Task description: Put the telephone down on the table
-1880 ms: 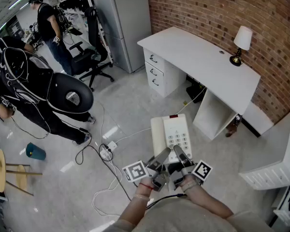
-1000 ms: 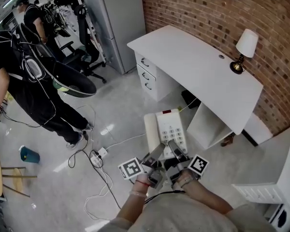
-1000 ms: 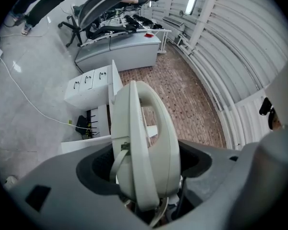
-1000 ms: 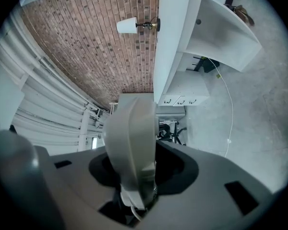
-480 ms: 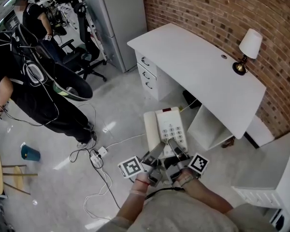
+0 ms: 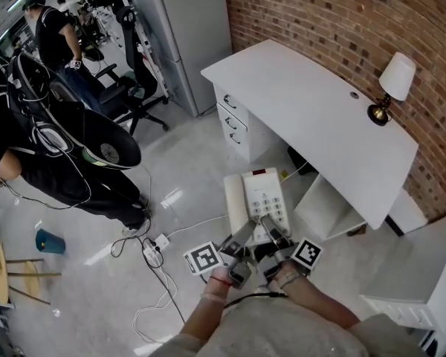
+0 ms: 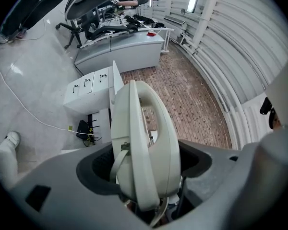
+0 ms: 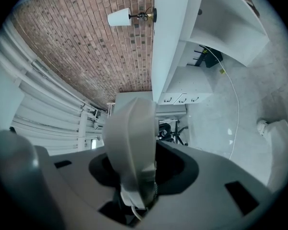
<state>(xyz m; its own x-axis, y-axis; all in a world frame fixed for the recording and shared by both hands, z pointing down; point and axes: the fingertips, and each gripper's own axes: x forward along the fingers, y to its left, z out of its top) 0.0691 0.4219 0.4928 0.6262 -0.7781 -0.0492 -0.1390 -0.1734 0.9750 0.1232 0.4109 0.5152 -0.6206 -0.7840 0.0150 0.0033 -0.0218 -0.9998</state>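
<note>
A grey floor (image 6: 186, 177) runs up to a brick wall (image 6: 342, 21). Above it, short of the white bench (image 6: 312, 117), hangs the cream telephone (image 6: 259, 199), keypad up. The left gripper (image 6: 241, 242) and right gripper (image 6: 273, 233) each pinch its near end. 1 lamp (image 6: 392, 84) stands on the bench.

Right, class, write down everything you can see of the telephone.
The telephone is a cream desk set that looks plastic: handset cradled along its left side, grey keypad in the middle, red strip at the far end. It hangs face up, roughly level, over the floor, short of the white table. The left gripper and right gripper clamp its near end; each gripper view shows it edge-on in the grip. Nothing else touches it.
</note>
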